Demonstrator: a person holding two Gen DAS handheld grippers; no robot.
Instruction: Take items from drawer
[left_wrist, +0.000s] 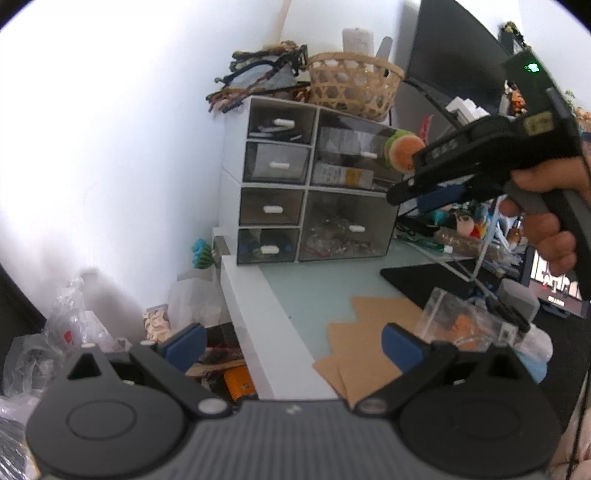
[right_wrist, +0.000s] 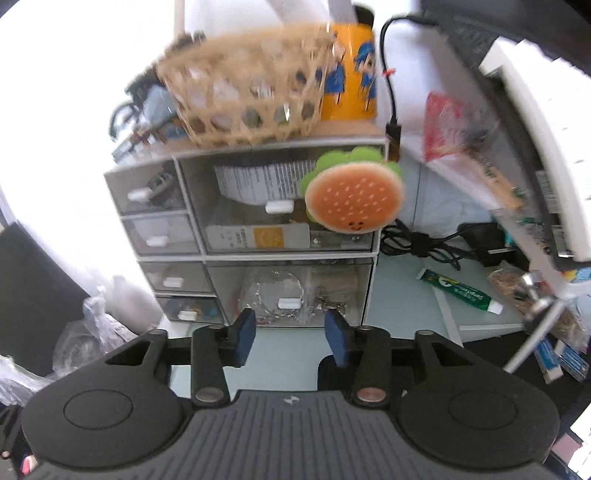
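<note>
A white drawer unit (left_wrist: 309, 186) (right_wrist: 204, 256) with several smoky clear drawers stands on the desk against the wall, all drawers pushed in. A small burger plush (left_wrist: 403, 149) (right_wrist: 354, 197) shows in front of the right end of the upper right drawer (right_wrist: 258, 206); what holds it there I cannot tell. My right gripper (right_wrist: 290, 341) (left_wrist: 404, 177) is open, its blue pads (right_wrist: 245, 341) empty, level with the lower right drawer (right_wrist: 291, 288) and short of it. My left gripper (left_wrist: 293, 347) is open and empty, farther back over the desk's left edge.
A woven basket (left_wrist: 354, 85) (right_wrist: 243, 88) and a yellow mug (right_wrist: 351, 70) sit on top of the unit. Cardboard pieces (left_wrist: 369, 332), a clear plastic box (left_wrist: 465, 321), black cables (right_wrist: 424, 243) and a green tube (right_wrist: 458, 290) lie on the desk. Plastic bags (left_wrist: 74, 325) fill the floor at left.
</note>
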